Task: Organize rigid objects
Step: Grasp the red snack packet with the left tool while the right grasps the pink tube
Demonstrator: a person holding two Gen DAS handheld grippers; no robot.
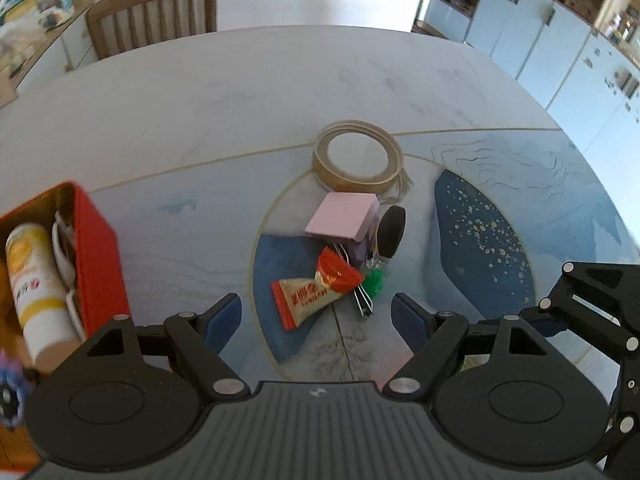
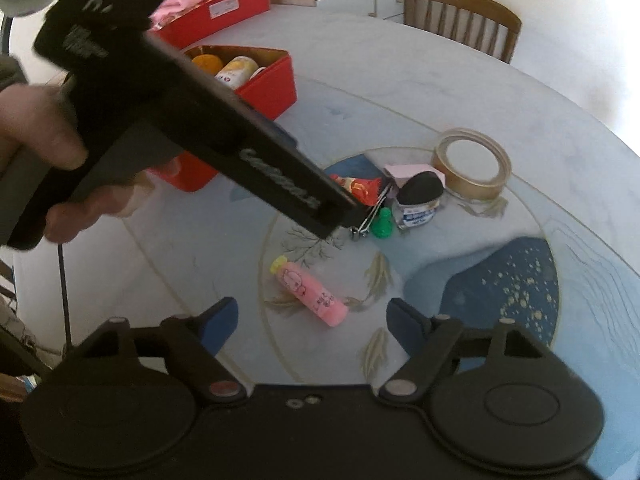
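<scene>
- Rigid objects lie in a small heap near the middle of the table (image 1: 240, 92); one more, a pink tube (image 2: 310, 293), lies alone on the bare top.
- Left gripper (image 1: 316, 312): jaws wide apart, nothing between the pads. It hangs just above the near edge of the heap, over a red and tan snack sachet (image 1: 314, 292).
- Right gripper (image 2: 312, 322): jaws wide apart, nothing gripped. The pink tube lies on its side directly ahead of the gap, apart from both fingers.
- Pink tube: judged light and stiff, round and likely to roll. Take hold across the middle of the barrel, not at the yellow cap.
- Snack sachet: light, but the wrapper is probably slick and yields under pressure. Grip the flat sealed end.
- Nail clipper (image 1: 363, 300): lies partly under the sachet, beside a green plastic piece (image 1: 375, 282). Thin metal lying flat on the table; probably hard to get the pads under.
- Pink block (image 1: 340, 220): flat faces, appears stiff. Opposite side faces offer the surest hold.
- Small glass jar (image 2: 418, 200) with black cap: lies tipped against the block. Judged fragile and smooth; grip the cap or the body squarely and set down gently.
- Tape roll (image 1: 356, 156): lies flat behind the heap, touching or nearly touching the block. Rigid ring; pinch one wall of the ring.
- Red tin (image 1: 100, 248): stands open on the left side of the table, well apart from the heap. It already holds a white and yellow canister (image 1: 36, 280). Judged the likely destination.
</scene>
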